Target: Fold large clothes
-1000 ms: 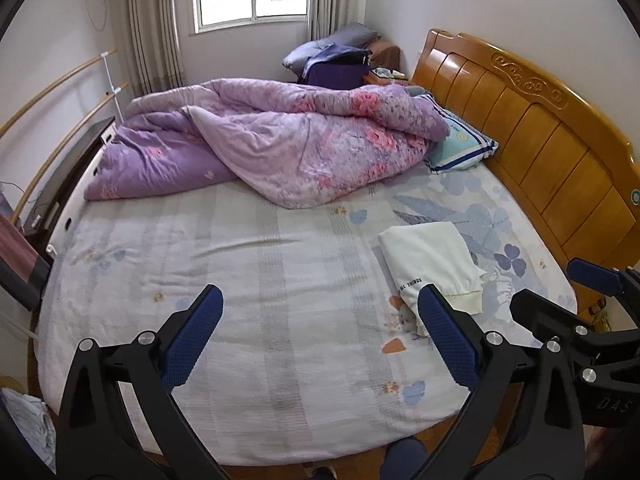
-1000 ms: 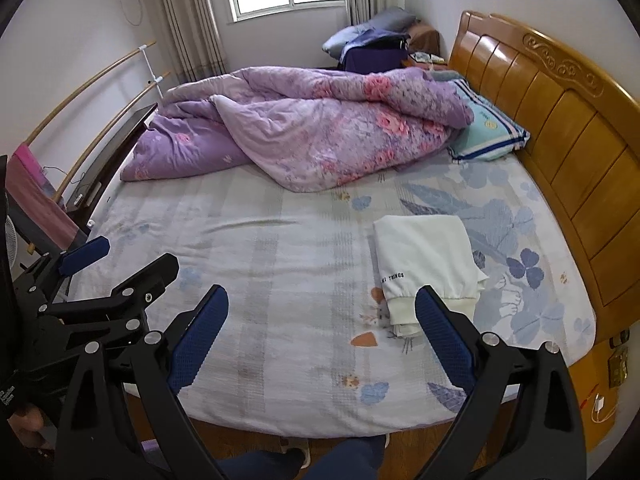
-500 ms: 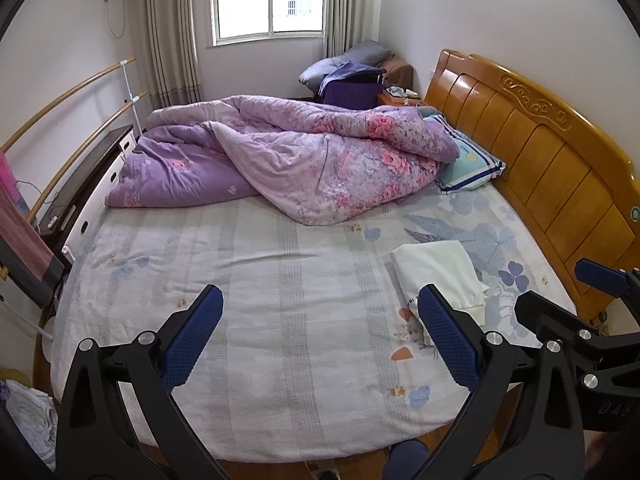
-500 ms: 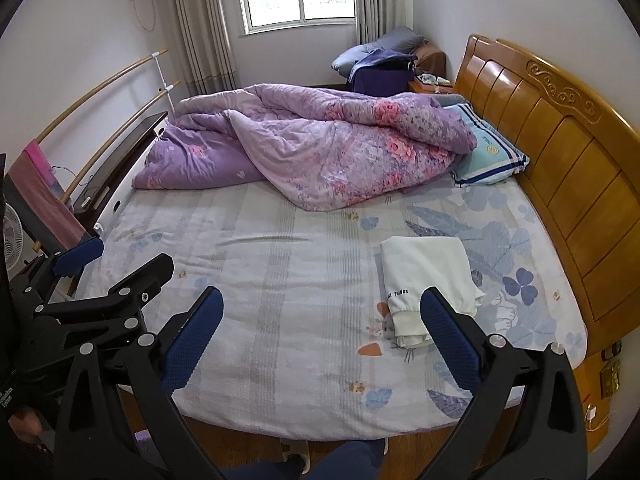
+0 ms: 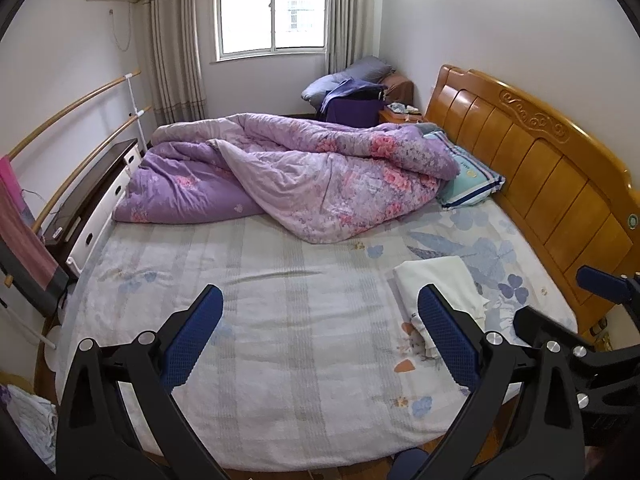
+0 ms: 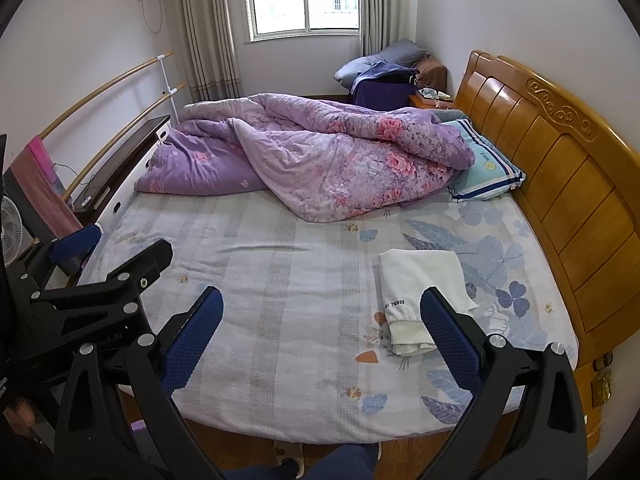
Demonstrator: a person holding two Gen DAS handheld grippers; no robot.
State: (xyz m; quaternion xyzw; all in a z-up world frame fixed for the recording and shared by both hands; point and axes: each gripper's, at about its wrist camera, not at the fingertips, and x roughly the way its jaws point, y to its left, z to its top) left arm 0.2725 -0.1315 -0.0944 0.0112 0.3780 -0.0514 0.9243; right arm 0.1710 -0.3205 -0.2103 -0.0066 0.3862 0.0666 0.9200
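A folded white garment (image 6: 420, 288) with small black lettering lies on the right part of the bed sheet (image 6: 280, 280), near the wooden headboard. It shows too in the left wrist view as the white garment (image 5: 436, 284). My left gripper (image 5: 320, 336) is open above the near bed edge, holding nothing. My right gripper (image 6: 322, 332) is also open and empty, its right finger overlapping the garment's near end in the view. Both are raised well off the bed. The left gripper's fingers (image 6: 136, 268) show at the left of the right wrist view.
A crumpled purple floral quilt (image 6: 320, 160) covers the far half of the bed, with a blue striped pillow (image 6: 488, 172) beside it. The wooden headboard (image 6: 560, 168) runs along the right. A dark cabinet (image 5: 92, 196) and wooden rails (image 5: 72, 116) stand at the left.
Both grippers have drawn back and lifted away from the bed, so more of the room and window shows. The folded garment lies still.
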